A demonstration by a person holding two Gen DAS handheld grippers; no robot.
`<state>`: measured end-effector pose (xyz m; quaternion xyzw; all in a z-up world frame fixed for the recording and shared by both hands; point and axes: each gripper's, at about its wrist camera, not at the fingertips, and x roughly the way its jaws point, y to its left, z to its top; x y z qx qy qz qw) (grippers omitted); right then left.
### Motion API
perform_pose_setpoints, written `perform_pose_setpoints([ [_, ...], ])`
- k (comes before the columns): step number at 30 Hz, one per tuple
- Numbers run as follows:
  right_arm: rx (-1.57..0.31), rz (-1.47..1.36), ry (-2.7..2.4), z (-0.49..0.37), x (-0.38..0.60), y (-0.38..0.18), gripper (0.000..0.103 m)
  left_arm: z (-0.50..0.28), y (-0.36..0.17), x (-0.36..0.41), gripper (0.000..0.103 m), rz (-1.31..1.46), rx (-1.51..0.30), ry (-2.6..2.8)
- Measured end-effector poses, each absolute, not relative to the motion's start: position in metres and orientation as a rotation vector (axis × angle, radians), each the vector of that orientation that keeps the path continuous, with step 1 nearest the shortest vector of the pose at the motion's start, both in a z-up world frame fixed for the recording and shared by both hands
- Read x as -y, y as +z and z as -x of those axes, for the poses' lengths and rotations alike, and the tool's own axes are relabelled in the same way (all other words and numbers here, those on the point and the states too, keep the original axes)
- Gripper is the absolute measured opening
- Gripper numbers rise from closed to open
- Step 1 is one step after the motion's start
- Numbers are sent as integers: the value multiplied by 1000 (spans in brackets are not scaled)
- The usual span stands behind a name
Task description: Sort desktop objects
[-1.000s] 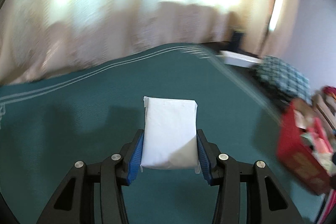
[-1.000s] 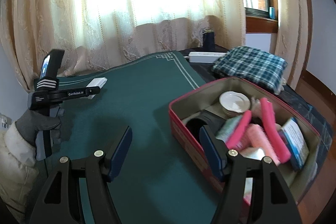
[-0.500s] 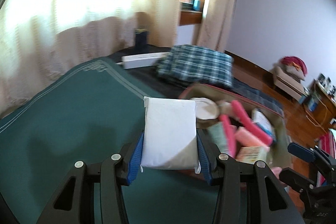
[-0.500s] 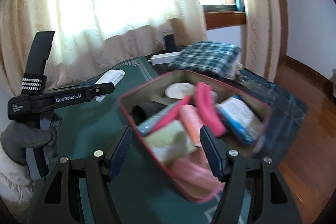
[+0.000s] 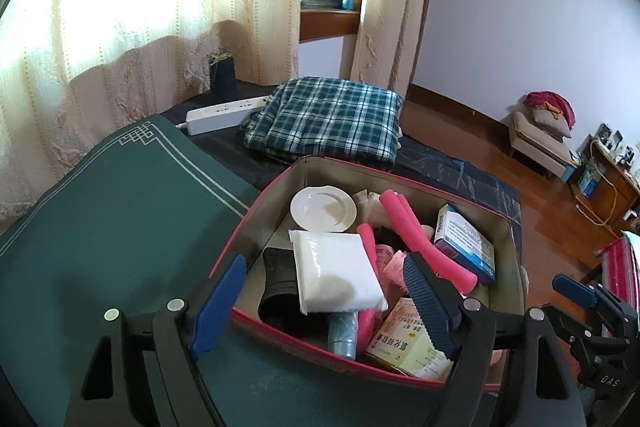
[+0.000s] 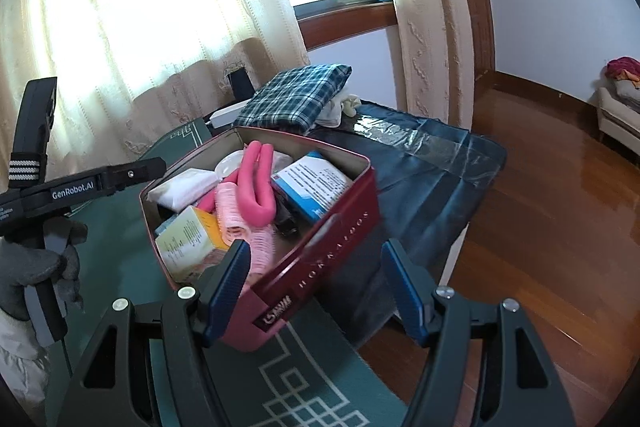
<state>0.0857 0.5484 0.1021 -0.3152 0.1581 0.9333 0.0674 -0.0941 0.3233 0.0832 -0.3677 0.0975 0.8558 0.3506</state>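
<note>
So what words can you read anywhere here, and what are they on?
"GenRobot.AI": black left gripper, side of its body.
"DAS": black right gripper, on its body.
"HORNAIDOS", roughly, blurred: dark red rectangular tin box, its side.
Chinese print, upside down: yellow-and-white cardboard box.
Blue-and-white cardboard box: too small.

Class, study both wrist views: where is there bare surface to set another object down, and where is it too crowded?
Free: the green mat left of the red tin, up to its white border lines. Crowded: inside the tin, packed with the white packet, plate, pink rollers and boxes.
</note>
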Motion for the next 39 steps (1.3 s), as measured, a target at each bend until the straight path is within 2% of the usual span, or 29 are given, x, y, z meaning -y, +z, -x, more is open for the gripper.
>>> perform_pose_setpoints([
  [3,-455,985,2836,-88,-549,102,80,90,90,-310,83,945,-235,2270],
  [5,-439,1008,2848,-89,-548,101,80,85,97,-295,83,930,-225,2338],
  [8,-413,1058,2854,-91,-547,98,82,70,112,-270,103,894,-197,2514],
  [15,-334,1120,2829,-97,-538,96,85,13,109,-264,103,831,-174,2571],
  [20,-296,1137,2821,-107,-536,95,85,-19,90,-304,103,831,-372,2540],
  [29,-284,1139,2802,-118,-537,96,86,-37,80,-339,103,846,-423,2407],
  [39,-269,1157,2809,-117,-530,97,86,-38,79,-342,103,849,-435,2390],
])
